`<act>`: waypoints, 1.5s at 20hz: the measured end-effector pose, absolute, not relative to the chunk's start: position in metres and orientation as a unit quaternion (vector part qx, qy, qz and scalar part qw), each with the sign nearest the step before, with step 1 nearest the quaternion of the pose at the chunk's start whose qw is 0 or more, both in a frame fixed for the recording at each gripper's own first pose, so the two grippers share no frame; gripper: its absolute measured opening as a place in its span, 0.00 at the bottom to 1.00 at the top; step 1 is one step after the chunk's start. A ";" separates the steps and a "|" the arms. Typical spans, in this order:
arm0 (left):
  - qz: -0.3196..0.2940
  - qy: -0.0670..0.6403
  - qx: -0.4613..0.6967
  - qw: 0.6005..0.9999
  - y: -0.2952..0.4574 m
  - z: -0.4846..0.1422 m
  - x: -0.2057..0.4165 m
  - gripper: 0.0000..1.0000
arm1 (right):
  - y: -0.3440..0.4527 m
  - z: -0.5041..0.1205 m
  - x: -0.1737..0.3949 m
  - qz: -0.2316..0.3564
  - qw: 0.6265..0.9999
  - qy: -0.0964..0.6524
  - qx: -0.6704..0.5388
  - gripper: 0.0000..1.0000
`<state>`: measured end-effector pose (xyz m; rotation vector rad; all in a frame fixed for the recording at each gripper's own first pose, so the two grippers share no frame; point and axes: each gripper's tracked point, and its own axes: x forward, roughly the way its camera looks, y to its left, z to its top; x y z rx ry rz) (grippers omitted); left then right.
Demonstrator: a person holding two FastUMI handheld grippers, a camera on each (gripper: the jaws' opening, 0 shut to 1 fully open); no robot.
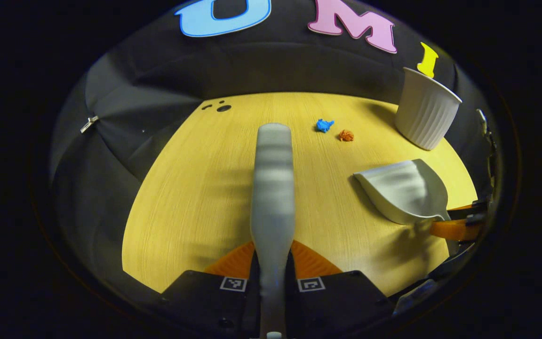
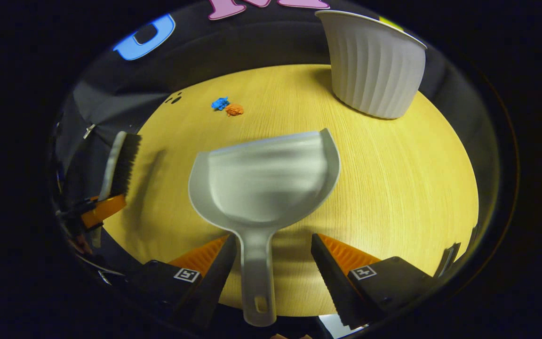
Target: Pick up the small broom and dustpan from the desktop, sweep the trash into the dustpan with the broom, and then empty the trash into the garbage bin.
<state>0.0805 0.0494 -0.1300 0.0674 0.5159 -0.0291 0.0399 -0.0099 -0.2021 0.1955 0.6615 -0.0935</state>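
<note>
Broom (image 1: 273, 188) sits clamped in my left gripper (image 1: 271, 273), held above the table (image 1: 195, 197). My right gripper (image 2: 273, 263) stands apart around the dustpan (image 2: 264, 181) handle. Blue scrap (image 1: 324, 125) and orange scrap (image 1: 346, 135) lie near the bin (image 1: 425, 109).

The left gripper view looks forward and down along its tongs (image 1: 271, 263) from low over the near edge of the tabletop (image 1: 195, 188), facing the booth wall. The right gripper view sits to its right, close above the same tabletop (image 2: 393, 179), facing likewise. Both share the white bin (image 1: 426, 110) (image 2: 374, 66) and two paper scraps (image 1: 334, 130) (image 2: 227, 106).
</note>
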 end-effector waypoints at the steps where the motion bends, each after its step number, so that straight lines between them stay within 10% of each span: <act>1: -0.012 0.256 0.032 0.966 0.052 -0.130 0.077 0.24 | -0.006 -0.205 0.045 -0.044 0.938 0.329 0.097 1.00; 11: 0.017 0.256 0.010 0.966 0.070 -0.129 0.077 0.25 | -0.015 -0.219 0.060 -0.073 0.938 0.340 0.010 0.89; 16: 0.018 0.263 -0.005 0.965 0.065 -0.133 0.080 0.25 | -0.015 -0.216 0.059 -0.056 0.939 0.338 0.014 0.41; 30: -0.039 0.270 0.031 0.962 0.069 -0.098 0.200 0.25 | -0.036 -0.205 0.041 0.018 0.937 0.350 -0.007 0.35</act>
